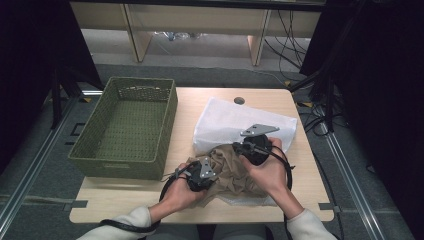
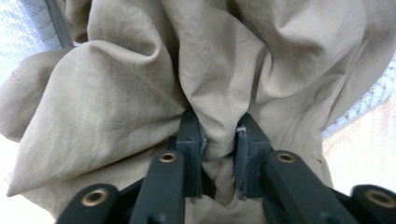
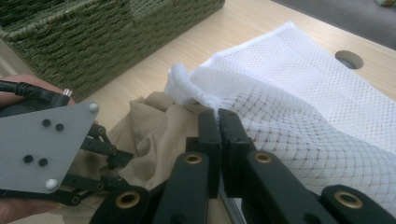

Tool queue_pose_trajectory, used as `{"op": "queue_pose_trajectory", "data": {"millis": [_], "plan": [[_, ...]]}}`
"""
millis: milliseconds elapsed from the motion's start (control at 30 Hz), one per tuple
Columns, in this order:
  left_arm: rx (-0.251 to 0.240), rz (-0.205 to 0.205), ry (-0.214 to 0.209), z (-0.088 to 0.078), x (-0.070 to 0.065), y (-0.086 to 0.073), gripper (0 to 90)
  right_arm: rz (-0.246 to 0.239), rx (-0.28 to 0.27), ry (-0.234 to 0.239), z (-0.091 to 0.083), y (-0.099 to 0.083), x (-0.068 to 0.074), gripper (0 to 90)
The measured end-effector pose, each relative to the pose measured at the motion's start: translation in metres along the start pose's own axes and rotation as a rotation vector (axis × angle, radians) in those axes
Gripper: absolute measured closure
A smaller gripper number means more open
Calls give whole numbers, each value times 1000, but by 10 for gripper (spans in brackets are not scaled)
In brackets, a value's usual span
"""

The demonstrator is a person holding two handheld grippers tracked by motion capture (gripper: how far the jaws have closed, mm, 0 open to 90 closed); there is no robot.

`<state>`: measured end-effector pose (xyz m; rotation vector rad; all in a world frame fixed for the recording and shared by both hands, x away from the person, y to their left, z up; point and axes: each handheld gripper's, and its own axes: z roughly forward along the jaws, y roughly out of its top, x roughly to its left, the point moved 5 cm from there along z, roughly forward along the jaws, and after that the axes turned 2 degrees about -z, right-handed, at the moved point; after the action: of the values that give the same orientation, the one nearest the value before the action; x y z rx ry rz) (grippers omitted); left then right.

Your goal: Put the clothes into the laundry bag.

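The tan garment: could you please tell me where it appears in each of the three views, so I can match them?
High view: tan garment lies bottom centre, between both grippers, on the white mesh bag.
Left gripper view: it covers most of the frame, a fold pinched between the jaws.
Right gripper view: lower left of centre, beside the mesh bag.
Shared landmark: the mesh bag.

A beige cloth [image 1: 231,172] is lying crumpled beside a white mesh bag [image 1: 235,122] with a fine diamond weave. Left of the bag, an olive-green woven basket [image 1: 127,127] is sitting on the pale wood-grain desk [image 1: 185,112]. Both tools are showing black.
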<state>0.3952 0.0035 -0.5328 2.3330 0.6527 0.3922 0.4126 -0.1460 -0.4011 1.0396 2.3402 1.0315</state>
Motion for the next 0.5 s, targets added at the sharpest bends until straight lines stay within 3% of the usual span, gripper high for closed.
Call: {"op": "queue_pose_trajectory", "data": {"millis": [133, 167, 200, 300, 367, 400, 433, 467, 500], "plan": [[-13, -40, -30, 0, 0, 0, 839, 13, 4, -5, -1, 0, 1, 899], [-14, -19, -39, -1, 1, 0, 845, 32, 4, -5, -1, 0, 2, 899], [-11, -44, -43, -1, 0, -1, 849, 33, 6, -7, -1, 0, 2, 899], [-33, -53, -60, -3, 0, 1, 858, 5, 0, -7, -1, 1, 0, 899], [-55, -85, -77, -5, -1, 3, 861, -11, -8, -5, -1, 1, 0, 899], [-79, -99, -90, -7, -1, 6, 862, 6, -4, -12, -3, 1, 1, 899], [-98, -106, -99, -8, -2, 8, 863, -21, -18, -7, -2, 2, 0, 899], [-120, -103, -105, -11, -3, 11, 863, 23, -17, -9, -3, 2, 2, 899], [-147, -121, -115, -13, -4, 15, 864, 3, -21, -11, -4, 3, 1, 899]]}}
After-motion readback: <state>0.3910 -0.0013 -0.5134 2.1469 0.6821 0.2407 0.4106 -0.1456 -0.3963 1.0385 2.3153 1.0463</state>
